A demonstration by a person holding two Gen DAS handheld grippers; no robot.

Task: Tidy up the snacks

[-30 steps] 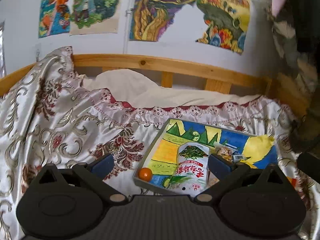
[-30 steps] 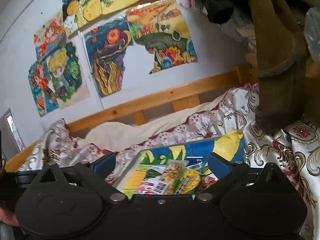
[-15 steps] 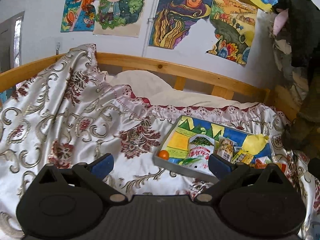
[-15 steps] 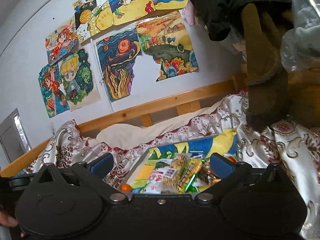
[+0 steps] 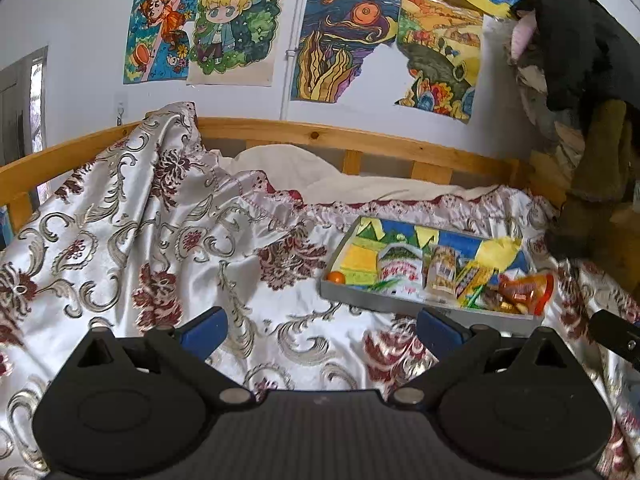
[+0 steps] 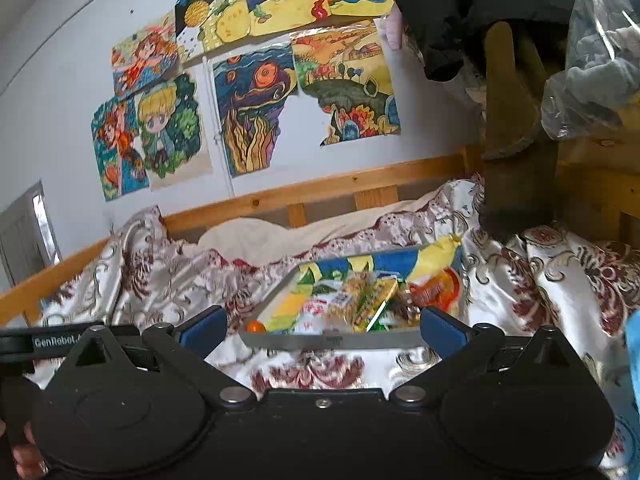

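Note:
A shallow grey tray [image 5: 400,302] with a painted bottom lies on the bed. It holds several snack packets: a white-and-green bag [image 5: 400,270], a clear packet [image 5: 442,272], a yellow-green bar [image 5: 472,280] and an orange packet [image 5: 524,288]. A small orange ball [image 5: 336,278] sits in its near-left corner. My left gripper [image 5: 320,328] is open and empty, well short of the tray. My right gripper [image 6: 322,326] is open and empty, just in front of the tray [image 6: 332,338], with the snacks [image 6: 360,296] behind its near wall.
A patterned satin bedspread [image 5: 140,248] covers the bed, bunched up at the left. A wooden rail [image 5: 360,142] runs along the back under a wall of drawings. Clothes and a brown garment [image 6: 516,140] hang at the right. The other gripper's tip [image 5: 616,334] shows at the right edge.
Both grippers have pulled back and away from the tray, which now looks smaller and farther. More of the snacks and bedspread show. Both grippers stayed open.

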